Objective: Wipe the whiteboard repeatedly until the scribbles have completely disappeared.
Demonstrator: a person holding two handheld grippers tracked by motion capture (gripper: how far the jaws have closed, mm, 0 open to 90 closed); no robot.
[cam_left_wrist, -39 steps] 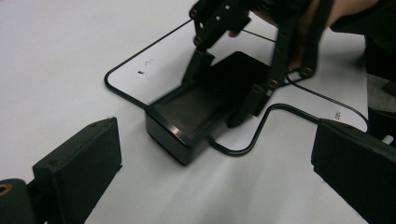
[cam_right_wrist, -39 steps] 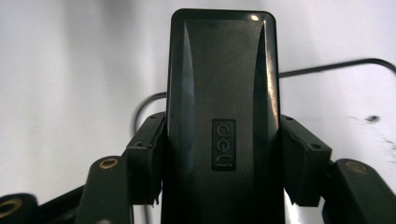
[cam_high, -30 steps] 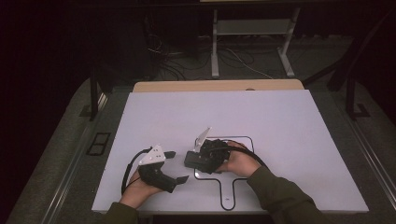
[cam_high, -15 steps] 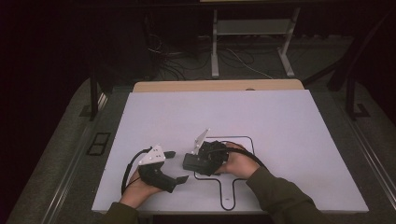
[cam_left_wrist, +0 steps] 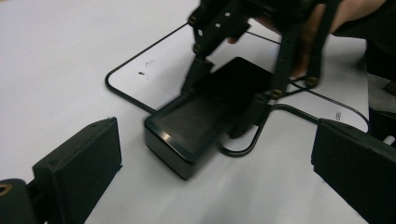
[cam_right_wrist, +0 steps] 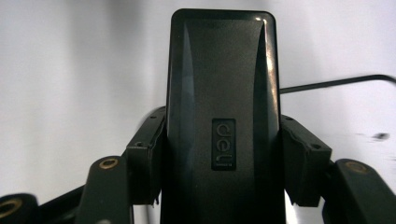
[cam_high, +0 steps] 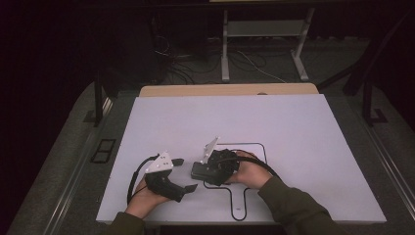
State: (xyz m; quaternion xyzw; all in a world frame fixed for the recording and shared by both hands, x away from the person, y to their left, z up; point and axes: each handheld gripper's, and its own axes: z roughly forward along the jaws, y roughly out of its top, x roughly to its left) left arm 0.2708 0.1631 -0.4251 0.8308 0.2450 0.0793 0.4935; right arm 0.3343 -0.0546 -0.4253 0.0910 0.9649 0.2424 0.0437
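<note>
1. My right tongs [cam_high: 201, 172] are clamped on the long sides of the black box [cam_left_wrist: 205, 116], one pad on each flank. I judge this grip keeps it square and steady on the bench [cam_high: 293, 127].
2. Left tongs [cam_high: 183, 175] stand open and empty, jaws wide apart, just beside the box's near end at lower centre of the high view. Probably waiting to take hold or support it.
3. The box lies flat on the bench, straddling the black outline [cam_high: 258, 149] drawn there.
4. Appearance: glossy black, oblong, rounded corners, two shallow lengthwise ridges, and a small embossed logo plate [cam_right_wrist: 223, 143] near the gripped end. Lettering too small to read surely.
</note>
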